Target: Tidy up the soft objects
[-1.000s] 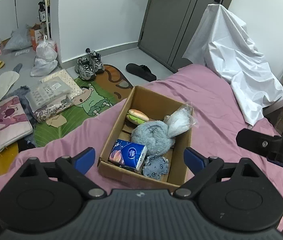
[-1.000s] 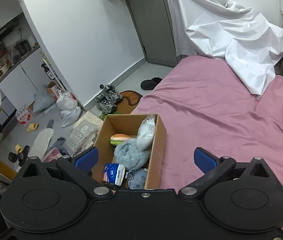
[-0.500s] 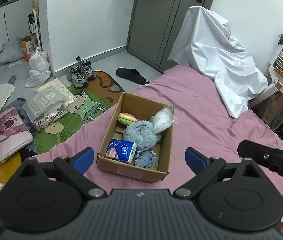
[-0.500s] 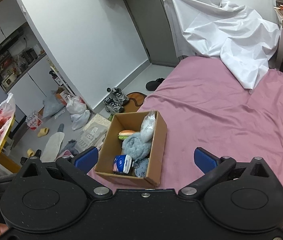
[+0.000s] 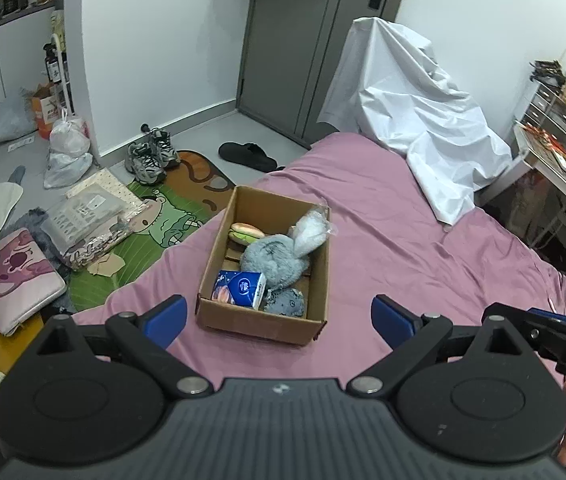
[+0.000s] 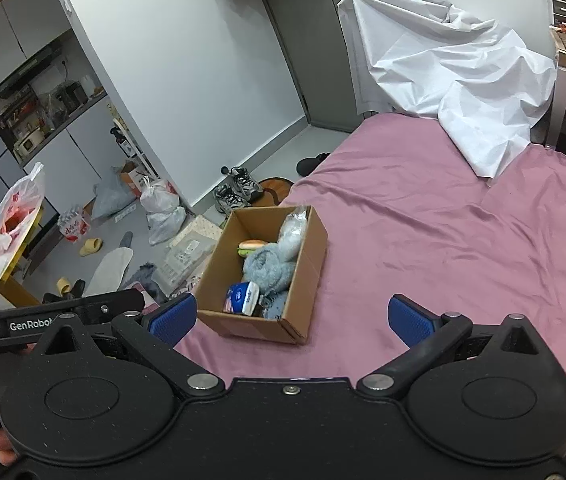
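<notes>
An open cardboard box sits on the pink bed; it also shows in the right wrist view. Inside lie a grey plush, a blue tissue pack, a burger toy, a clear bag of white stuffing and a small grey plush. My left gripper is open and empty, held back from the box's near side. My right gripper is open and empty, also behind the box.
A white sheet drapes over something at the bed's far end. The floor to the left holds shoes, a cartoon mat, bags and a pink cushion. A cluttered desk stands at the right.
Both grippers have pulled back and up from the box, so it looks smaller and farther. Both stay open and empty. The box's contents have not moved.
</notes>
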Tool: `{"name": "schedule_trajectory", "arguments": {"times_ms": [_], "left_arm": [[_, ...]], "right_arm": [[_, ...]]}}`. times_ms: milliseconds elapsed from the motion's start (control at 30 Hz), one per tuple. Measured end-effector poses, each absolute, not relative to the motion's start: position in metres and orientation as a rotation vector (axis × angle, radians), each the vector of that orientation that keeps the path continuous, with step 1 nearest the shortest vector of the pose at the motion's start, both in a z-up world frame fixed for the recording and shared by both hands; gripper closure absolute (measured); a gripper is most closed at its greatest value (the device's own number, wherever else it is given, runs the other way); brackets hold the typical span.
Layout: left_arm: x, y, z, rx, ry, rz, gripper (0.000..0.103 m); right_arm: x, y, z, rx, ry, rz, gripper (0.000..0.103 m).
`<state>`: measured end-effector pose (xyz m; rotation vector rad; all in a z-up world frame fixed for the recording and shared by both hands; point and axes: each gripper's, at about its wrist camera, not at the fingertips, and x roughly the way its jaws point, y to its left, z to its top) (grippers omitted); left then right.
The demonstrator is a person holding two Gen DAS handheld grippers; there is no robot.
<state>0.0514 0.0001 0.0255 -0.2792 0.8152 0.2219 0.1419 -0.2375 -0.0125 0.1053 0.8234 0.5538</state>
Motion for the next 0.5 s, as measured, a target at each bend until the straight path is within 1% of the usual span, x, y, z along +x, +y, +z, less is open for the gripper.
{"name": "schedule_trajectory", "arguments": {"times_ms": [500], "left_arm": [[0.026,-0.007,0.029,-0.264,0.809,0.186,0.005]], "right_arm": [[0.118,-0.250,-0.006,0.070,0.805,0.577,0.000]]}}
